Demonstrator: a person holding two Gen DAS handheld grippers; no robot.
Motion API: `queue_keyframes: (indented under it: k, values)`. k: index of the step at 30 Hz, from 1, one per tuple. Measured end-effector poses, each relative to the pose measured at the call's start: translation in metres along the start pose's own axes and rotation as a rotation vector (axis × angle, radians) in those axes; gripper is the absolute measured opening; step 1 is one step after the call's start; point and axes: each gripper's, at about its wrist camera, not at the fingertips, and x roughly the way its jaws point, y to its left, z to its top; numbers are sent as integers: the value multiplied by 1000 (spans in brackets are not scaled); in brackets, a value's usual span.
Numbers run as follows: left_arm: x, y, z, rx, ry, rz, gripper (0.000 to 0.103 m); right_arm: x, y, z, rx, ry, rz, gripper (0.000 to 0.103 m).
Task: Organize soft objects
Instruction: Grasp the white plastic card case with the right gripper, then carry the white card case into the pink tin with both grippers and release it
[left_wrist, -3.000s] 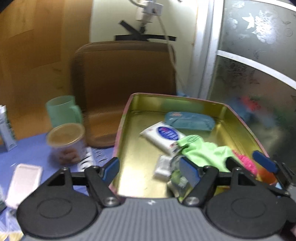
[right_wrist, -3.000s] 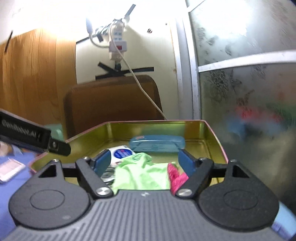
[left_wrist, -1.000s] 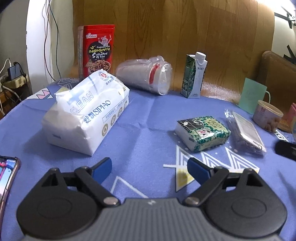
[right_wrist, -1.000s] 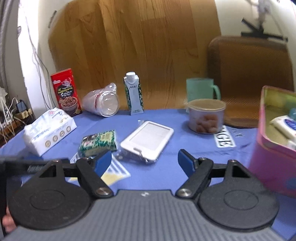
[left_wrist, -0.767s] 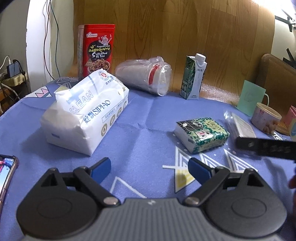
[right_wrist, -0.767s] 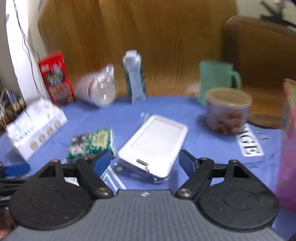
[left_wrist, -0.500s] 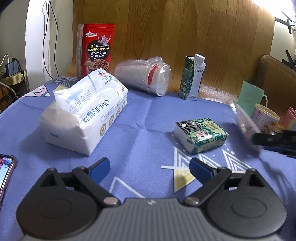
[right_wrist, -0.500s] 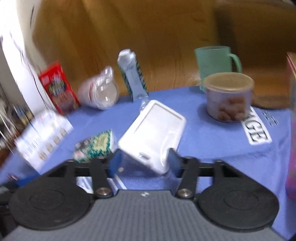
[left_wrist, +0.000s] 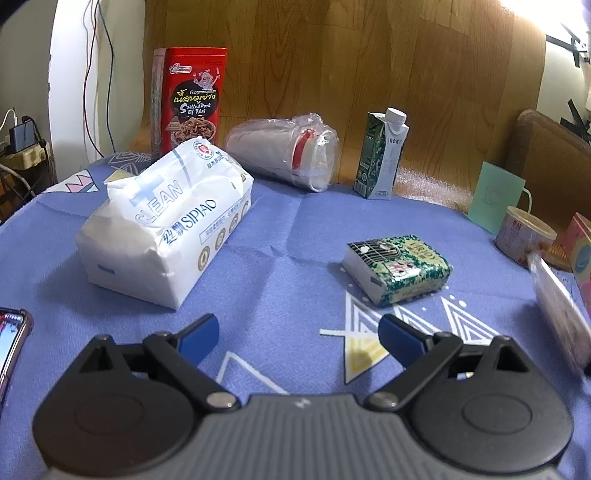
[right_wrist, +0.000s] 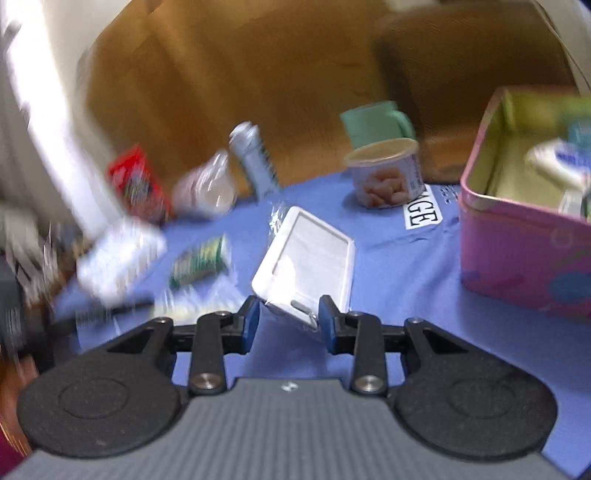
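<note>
Lifted since half a second ago: the white packet (right_wrist: 308, 258) hangs tilted in the right tongs (right_wrist: 289, 322).
Right tongs are narrowed onto the packet's near corner, just above the blue table (right_wrist: 399, 273), with the pink tin (right_wrist: 517, 266) well apart to the right; left tongs (left_wrist: 297, 338) gape wide, empty. With so slight a corner grip, a quick swing could let the slick wrapper slip. Still lying out: one large tissue pack (left_wrist: 166, 229), one small green pack (left_wrist: 397, 273).

Matt woven blue tablecloth (left_wrist: 280, 236), glossy plastic-wrapped tissue pack (left_wrist: 166, 225), and grained wooden wall panel (left_wrist: 332, 59).
</note>
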Motion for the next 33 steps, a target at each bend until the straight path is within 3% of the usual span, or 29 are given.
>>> queue_keyframes:
  k: [3, 4, 7, 8, 12, 16, 19, 21, 23, 24, 26, 29, 33]
  values:
    - [1, -4, -1, 18, 6, 9, 97, -16, 15, -15, -186, 37, 1, 41]
    - [1, -4, -1, 24, 8, 10, 98, -22, 17, -20, -226, 43, -1, 48]
    - [1, -6, -2, 38, 11, 0, 99, -31, 17, -27, -240, 29, -28, 83]
    - [1, -7, -2, 38, 11, -7, 99, -33, 15, -28, -224, 17, -37, 85]
    - [-4, -9, 1, 27, 32, -115, 96, -29, 11, -26, -189, 22, -36, 85]
    - [-12, -31, 6, 7, 113, -368, 90, -22, 17, -27, -222, 36, -30, 86]
    - [-15, -65, 8, 60, 179, -497, 90, -12, 18, -24, -243, 56, -35, 86]
    - [-13, -89, 7, 104, 221, -539, 88, -5, 18, -23, -257, 79, -35, 86]
    - [-5, -106, 4, 119, 283, -569, 68, 1, 18, -25, -276, 91, -45, 86]
    - [0, -112, 1, 117, 304, -581, 68, 1, 19, -26, -292, 84, -45, 86]
    - [-3, -126, -3, 160, 276, -558, 46, 0, 21, -29, -319, 69, -52, 67]
    - [-8, -134, -2, 165, 277, -561, 42, -5, 23, -34, -325, 38, -49, 66]
    - [-27, -145, 14, 184, 210, -608, 42, -23, 22, -34, -332, -61, -69, 65]
